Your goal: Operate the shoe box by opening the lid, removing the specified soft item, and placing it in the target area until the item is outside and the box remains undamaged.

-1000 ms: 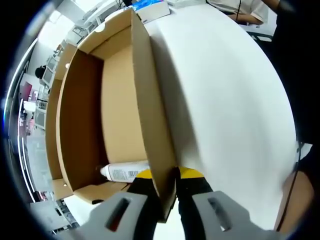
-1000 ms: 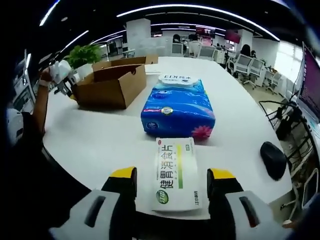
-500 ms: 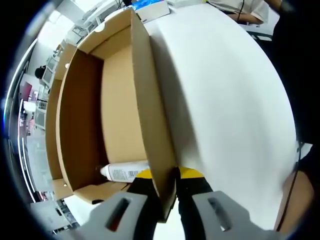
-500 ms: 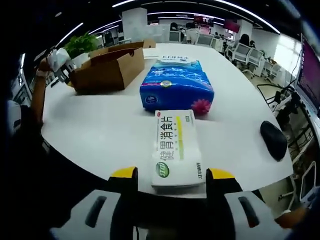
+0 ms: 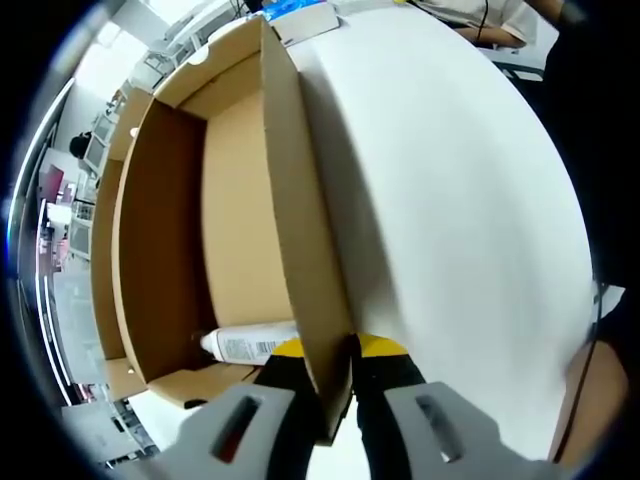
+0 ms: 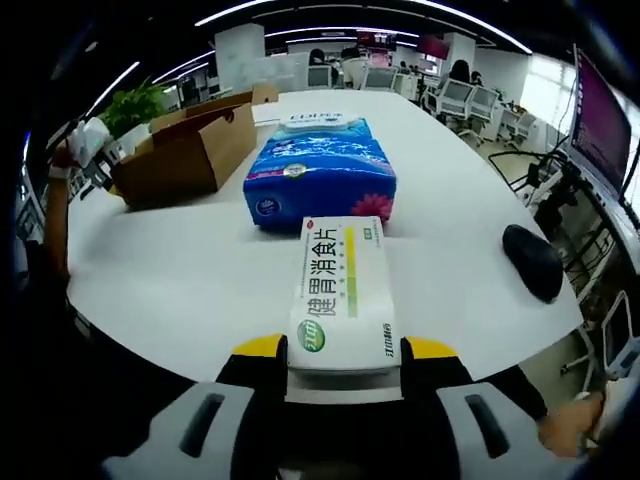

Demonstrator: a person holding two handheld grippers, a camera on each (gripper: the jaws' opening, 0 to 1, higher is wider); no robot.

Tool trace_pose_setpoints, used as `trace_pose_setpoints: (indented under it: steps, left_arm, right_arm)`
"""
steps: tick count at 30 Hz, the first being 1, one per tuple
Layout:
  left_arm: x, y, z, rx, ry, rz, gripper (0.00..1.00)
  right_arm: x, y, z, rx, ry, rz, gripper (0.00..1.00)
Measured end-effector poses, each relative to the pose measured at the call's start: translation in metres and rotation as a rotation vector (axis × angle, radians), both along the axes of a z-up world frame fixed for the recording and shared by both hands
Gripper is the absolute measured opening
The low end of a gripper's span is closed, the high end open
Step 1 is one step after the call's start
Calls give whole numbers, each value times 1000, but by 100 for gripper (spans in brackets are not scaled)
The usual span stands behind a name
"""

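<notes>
closer now, right tool (image 6: 343, 352) flanks white green-lettered packet (image 6: 341, 293).

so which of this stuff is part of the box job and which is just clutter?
Job:
- shoe box, open; left gripper clamps its wall
- blue tissue pack, soft, outside the box

Likely clutter:
- white medicine carton, between the right gripper's jaws
- white tube inside the box
- black mouse
- potted plant

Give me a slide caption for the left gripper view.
Left gripper pinching the open cardboard box's wall, white bottle inside.
</notes>
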State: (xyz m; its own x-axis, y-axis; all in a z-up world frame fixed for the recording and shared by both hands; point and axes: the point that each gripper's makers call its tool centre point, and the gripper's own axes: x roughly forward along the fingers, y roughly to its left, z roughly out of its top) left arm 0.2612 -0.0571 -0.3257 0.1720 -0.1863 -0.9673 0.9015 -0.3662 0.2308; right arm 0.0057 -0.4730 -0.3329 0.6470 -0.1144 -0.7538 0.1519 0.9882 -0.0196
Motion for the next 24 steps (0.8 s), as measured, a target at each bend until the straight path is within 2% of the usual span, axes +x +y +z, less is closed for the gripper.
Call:
trace_pose_setpoints:
  steps: [14,24]
  left_arm:
    - [0,-1,0,0,-1,-4,10]
    - [0,-1,0,1,-1,-4,10]
  right_arm:
    - [3,-25,0,0,-23,-153,45]
    - [5,-25,-1,22,-37,-183,45]
